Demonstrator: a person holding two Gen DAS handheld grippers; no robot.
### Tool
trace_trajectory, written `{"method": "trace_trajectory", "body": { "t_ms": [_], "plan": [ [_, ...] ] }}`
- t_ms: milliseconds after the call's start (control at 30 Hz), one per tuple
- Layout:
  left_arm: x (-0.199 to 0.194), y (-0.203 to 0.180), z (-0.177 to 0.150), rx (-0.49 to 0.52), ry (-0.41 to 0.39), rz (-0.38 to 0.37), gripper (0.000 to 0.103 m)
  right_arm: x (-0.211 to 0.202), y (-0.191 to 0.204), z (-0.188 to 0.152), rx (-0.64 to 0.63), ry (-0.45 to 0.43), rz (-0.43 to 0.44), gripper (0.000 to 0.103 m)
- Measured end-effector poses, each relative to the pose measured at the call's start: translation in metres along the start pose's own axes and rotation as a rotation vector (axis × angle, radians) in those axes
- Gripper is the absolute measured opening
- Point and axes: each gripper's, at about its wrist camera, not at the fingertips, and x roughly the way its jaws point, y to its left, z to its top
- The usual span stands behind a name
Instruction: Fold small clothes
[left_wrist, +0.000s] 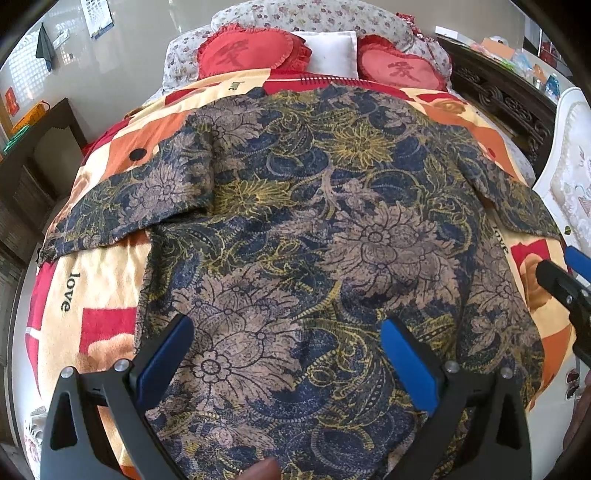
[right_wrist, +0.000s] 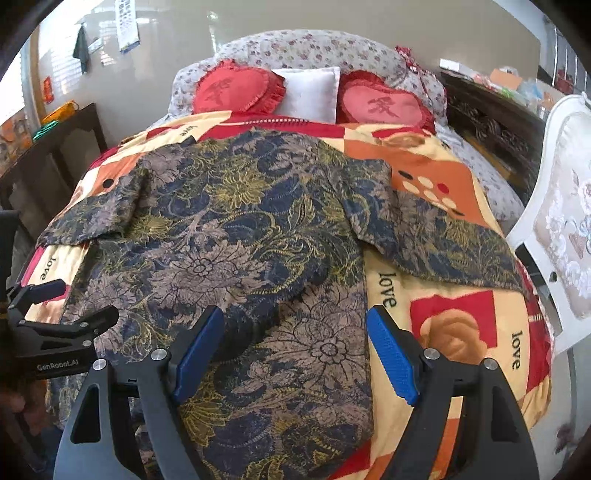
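A dark blue, tan and yellow floral shirt lies spread flat on the bed, both short sleeves out to the sides; it also shows in the right wrist view. My left gripper is open, hovering over the shirt's lower middle, holding nothing. My right gripper is open over the shirt's lower right edge, empty. The right gripper shows at the right edge of the left wrist view. The left gripper shows at the left of the right wrist view.
The shirt rests on a red, orange and cream "love" blanket. Two red heart cushions and a white pillow lie at the head. A dark carved cabinet and a white chair stand on the right, a dark table on the left.
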Motion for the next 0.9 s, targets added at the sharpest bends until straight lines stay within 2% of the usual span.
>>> {"method": "trace_trajectory", "body": {
  "t_ms": [433,900],
  "plan": [
    [0.006,-0.004,-0.004,-0.001,0.017,-0.009,0.103,0.007,0.013,-0.001,-0.035,0.038,-0.021,0.093],
    [0.009,0.005,-0.002,-0.017,0.035,-0.02,0.103,0.005,0.018,0.002,-0.043,0.03,-0.008,0.093]
  ]
}}
